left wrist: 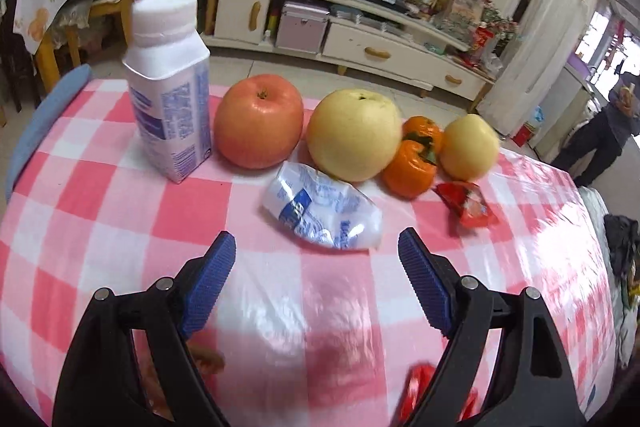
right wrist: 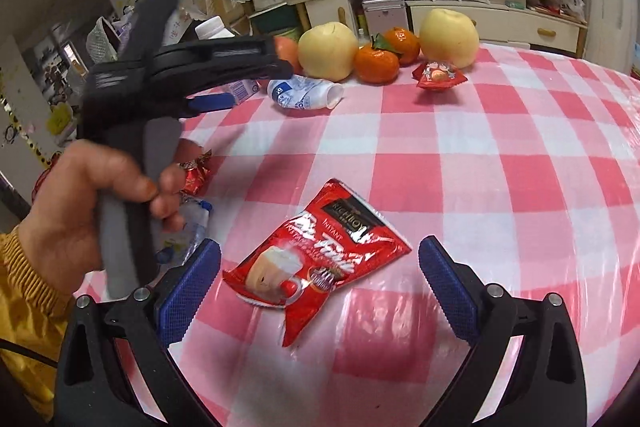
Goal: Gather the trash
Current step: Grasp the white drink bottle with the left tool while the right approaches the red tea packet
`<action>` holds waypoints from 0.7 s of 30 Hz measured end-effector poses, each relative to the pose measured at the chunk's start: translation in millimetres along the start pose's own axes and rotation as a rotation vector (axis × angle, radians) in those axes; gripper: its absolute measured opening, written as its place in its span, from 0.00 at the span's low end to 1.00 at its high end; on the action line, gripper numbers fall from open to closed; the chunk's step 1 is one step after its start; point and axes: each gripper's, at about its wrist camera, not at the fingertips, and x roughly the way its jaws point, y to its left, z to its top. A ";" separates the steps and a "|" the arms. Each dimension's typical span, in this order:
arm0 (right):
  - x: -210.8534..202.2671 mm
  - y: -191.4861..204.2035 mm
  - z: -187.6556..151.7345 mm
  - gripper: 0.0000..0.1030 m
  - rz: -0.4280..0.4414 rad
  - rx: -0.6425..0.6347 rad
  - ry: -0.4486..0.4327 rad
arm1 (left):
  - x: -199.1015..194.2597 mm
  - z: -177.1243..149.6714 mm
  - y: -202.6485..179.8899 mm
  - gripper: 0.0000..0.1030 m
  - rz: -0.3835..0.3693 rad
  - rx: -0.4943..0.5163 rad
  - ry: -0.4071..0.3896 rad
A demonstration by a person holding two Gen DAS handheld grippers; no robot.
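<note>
Two grippers, both spread wide and empty, over litter on the checked bench.
Left wrist: left gripper (left wrist: pixel 316 255) faces the crushed white bottle (left wrist: pixel 322 213) lying before the apple (left wrist: pixel 259 121) and pear (left wrist: pixel 354 134); reaching carelessly could roll fruit. Right wrist: right gripper (right wrist: pixel 320 267) brackets the red sachet (right wrist: pixel 316 261), whose flat foil might slip.

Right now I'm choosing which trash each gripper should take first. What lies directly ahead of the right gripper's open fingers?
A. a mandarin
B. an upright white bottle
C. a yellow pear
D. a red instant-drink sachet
D: in the right wrist view the right gripper is open, with the red instant-drink sachet lying flat on the checked tablecloth between its fingers.
</note>
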 end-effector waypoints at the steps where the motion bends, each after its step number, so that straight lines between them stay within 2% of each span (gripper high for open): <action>1: 1.7 -2.2 2.2 0.95 0.005 0.000 0.001 | 9.4 2.0 -0.2 0.82 0.014 -0.012 0.007; 6: 5.5 -12.1 7.6 0.95 0.025 0.003 0.013 | 43.6 15.0 -3.4 0.82 0.069 -0.084 0.019; 9: 2.8 -12.8 8.4 0.95 0.034 0.003 0.010 | 56.6 23.7 -8.1 0.82 0.133 -0.071 0.026; 13: 2.0 -11.6 8.4 0.95 0.037 -0.003 0.012 | 65.4 27.7 -8.4 0.80 0.163 -0.064 0.034; 16: 1.1 -10.2 8.1 0.95 0.040 -0.006 0.018 | 67.7 28.5 -12.9 0.67 0.160 -0.014 0.024; 17: 1.0 -9.8 7.8 0.95 0.037 -0.008 0.019 | 67.9 29.2 -15.1 0.60 0.146 -0.006 0.024; 21: 3.5 -11.8 6.6 0.95 0.027 0.000 0.032 | 63.8 24.2 -23.1 0.54 0.125 0.040 0.027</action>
